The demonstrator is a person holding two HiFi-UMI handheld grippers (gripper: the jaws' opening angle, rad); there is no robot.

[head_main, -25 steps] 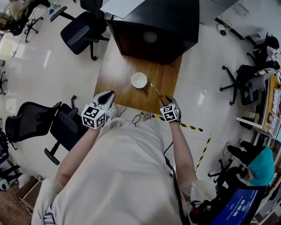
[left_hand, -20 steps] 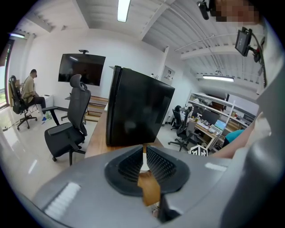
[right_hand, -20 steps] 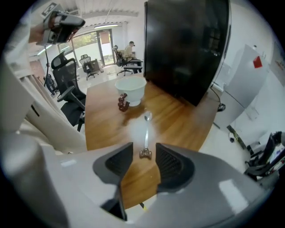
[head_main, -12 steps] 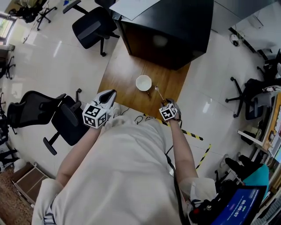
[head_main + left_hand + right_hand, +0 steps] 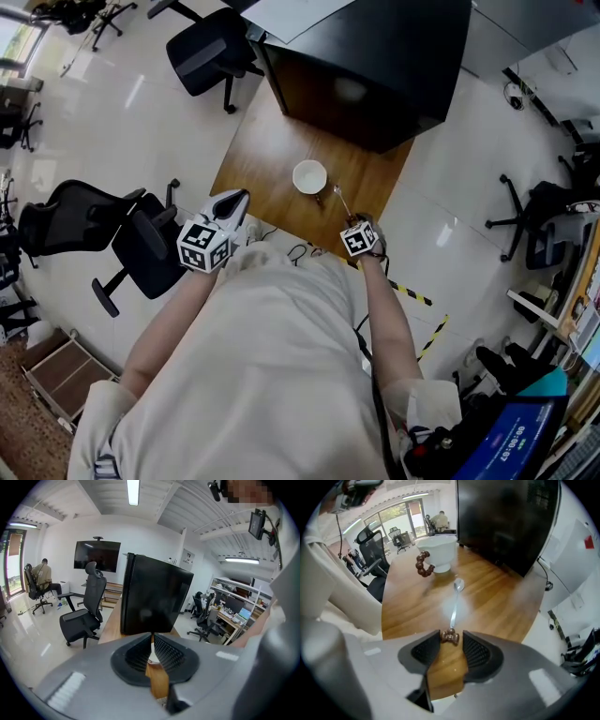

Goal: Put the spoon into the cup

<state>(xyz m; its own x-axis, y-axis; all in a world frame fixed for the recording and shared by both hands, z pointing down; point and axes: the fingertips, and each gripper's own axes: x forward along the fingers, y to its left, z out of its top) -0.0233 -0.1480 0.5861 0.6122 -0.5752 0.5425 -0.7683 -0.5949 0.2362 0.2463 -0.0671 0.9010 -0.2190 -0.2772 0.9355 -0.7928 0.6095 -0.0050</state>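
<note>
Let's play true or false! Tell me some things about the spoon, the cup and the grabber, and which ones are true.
1. The spoon is inside the cup. False: it lies on the wooden table, apart from the cup.
2. The cup is white. True.
3. The cup has tipped onto its side. False: it stands upright.
4. The right gripper has its jaws apart, with the spoon's brown end between their tips. True.
5. A big black box stands at the table's far end. True.
</note>
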